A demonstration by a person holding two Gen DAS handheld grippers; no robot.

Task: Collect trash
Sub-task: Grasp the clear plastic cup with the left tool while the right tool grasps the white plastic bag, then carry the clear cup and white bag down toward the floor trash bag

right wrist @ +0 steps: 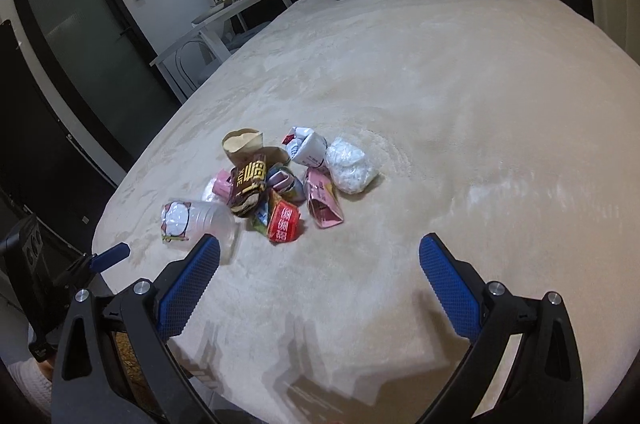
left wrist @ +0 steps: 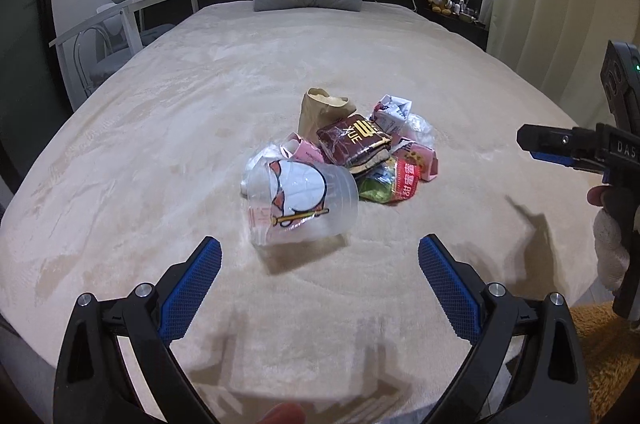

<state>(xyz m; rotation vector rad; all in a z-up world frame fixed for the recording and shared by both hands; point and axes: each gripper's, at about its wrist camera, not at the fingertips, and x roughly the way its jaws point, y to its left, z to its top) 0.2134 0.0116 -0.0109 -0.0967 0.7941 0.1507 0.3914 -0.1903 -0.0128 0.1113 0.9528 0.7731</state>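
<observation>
Trash lies heaped in the middle of the bed (left wrist: 160, 112): a clear plastic cup (left wrist: 298, 202) on its side nearest, with a brown paper bag (left wrist: 322, 108), wrappers and a white crumpled bag (right wrist: 348, 164) behind. Left tongs (left wrist: 320, 264) and right tongs (right wrist: 320, 264) both gape wide, holding nothing, short of the pile. Approach seems the step in hand; next, one pair should likely close on the cup.

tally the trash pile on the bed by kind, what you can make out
Clear plastic cup: 1
Brown paper bag: 1
Dark brown snack wrapper: 1
White crumpled plastic bag: 1
White printed carton: 1
Pink cartons: 2
Red packet: 1
Green wrapper: 1
Total: 9 distinguishable; overlaps may hide more.
</observation>
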